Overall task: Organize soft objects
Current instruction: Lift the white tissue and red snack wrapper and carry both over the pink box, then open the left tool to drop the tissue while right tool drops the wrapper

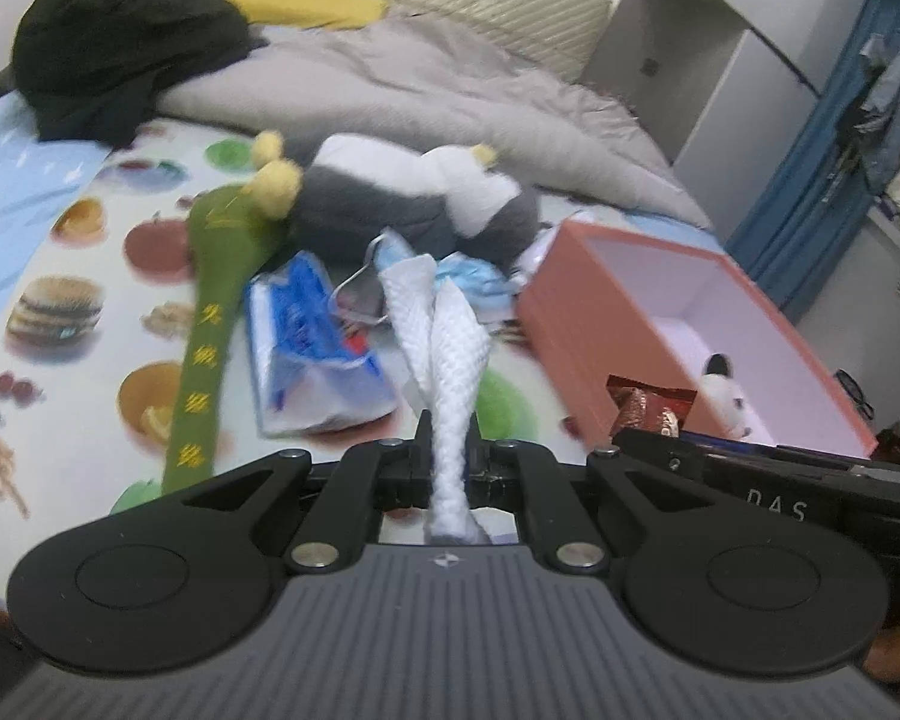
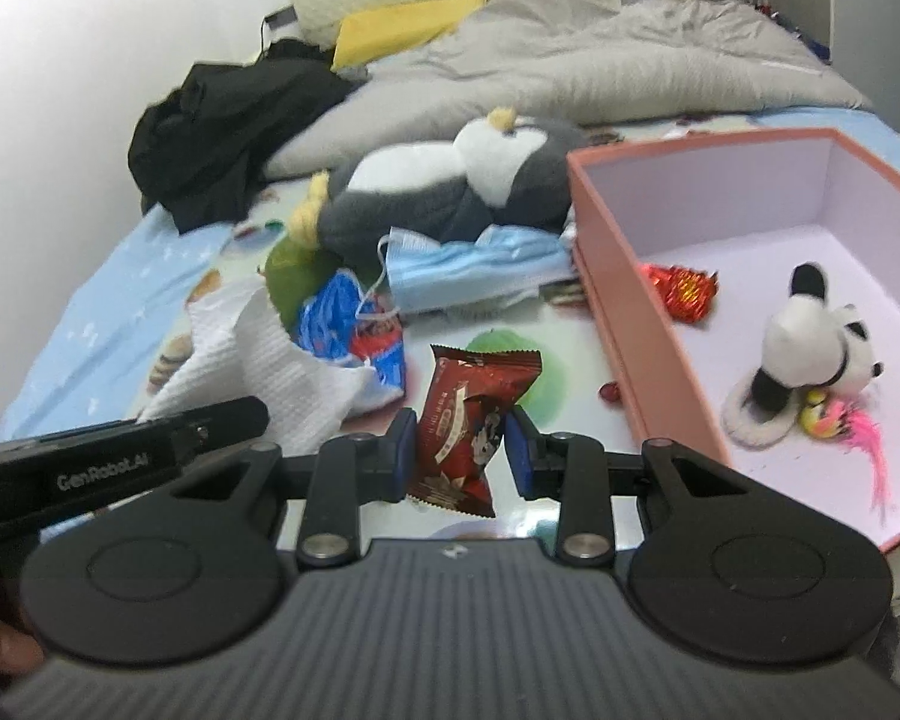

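White cloth (image 1: 450, 348): pinched in the left tool (image 1: 450, 450), whose jaws are nearly together on its bunched middle; the free ends hang forward over the bed (image 1: 60, 276). Looks light, limp and textured, so a grip on a gathered fold should hold.
Red snack packet (image 2: 471, 420): held upright between the blue pads (image 2: 519, 450) of the right tool (image 2: 459, 450), jaws part-way apart. Probably light and crinkly with a slick film; best gripped across its flat middle.
Pink box (image 2: 624, 300): just right of both tools, open, holding a panda toy (image 2: 810, 354) and a red wrapper (image 2: 684, 291).
Left on the bed: grey plush (image 2: 450, 192), blue face mask (image 2: 468, 270), blue packet (image 1: 312, 348), green plush strip (image 1: 210, 330).
Hard to make out: motion blur softens everything; the packet's print is unreadable, and the cloth's lower end is hidden behind the tool body.
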Tool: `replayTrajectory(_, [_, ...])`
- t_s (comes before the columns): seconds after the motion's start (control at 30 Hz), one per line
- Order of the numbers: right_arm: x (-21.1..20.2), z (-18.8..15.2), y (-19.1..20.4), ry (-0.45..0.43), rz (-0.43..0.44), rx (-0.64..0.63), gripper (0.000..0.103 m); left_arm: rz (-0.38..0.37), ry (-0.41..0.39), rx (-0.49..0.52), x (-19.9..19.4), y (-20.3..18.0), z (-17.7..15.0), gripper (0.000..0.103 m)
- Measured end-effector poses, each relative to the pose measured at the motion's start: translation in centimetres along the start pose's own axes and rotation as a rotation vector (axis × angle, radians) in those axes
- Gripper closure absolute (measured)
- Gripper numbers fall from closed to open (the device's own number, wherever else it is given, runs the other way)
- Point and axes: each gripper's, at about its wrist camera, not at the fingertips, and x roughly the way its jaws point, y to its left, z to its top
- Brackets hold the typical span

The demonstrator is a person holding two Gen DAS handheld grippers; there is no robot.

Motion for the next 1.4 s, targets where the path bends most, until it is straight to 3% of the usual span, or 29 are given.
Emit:
replayTrajectory(0.43, [-7.5, 1.6, -2.8, -0.096, -0.069, 0.037, 0.068, -0.161, -0.018, 0.07, -2.3, -7.1, 2.4, 0.096])
replayTrajectory(0.77, [-10.6, 1.9, -6.1, -0.128, -0.169, 0.144, 0.068, -0.292, 0.031, 0.158, -0.8, -12.6, 4.5, 0.096])
replayTrajectory(1.03, [-10.0, 3.8, -10.5, -0.121, -0.222, 0.206, 0.068, -0.317, 0.076, 0.213, 3.1, -17.1, 7.0, 0.096])
replayTrajectory(1.4, [-5.8, 6.0, -17.7, -0.058, -0.279, 0.283, 0.068, -0.263, 0.198, 0.292, 13.5, -21.7, 10.0, 0.096])
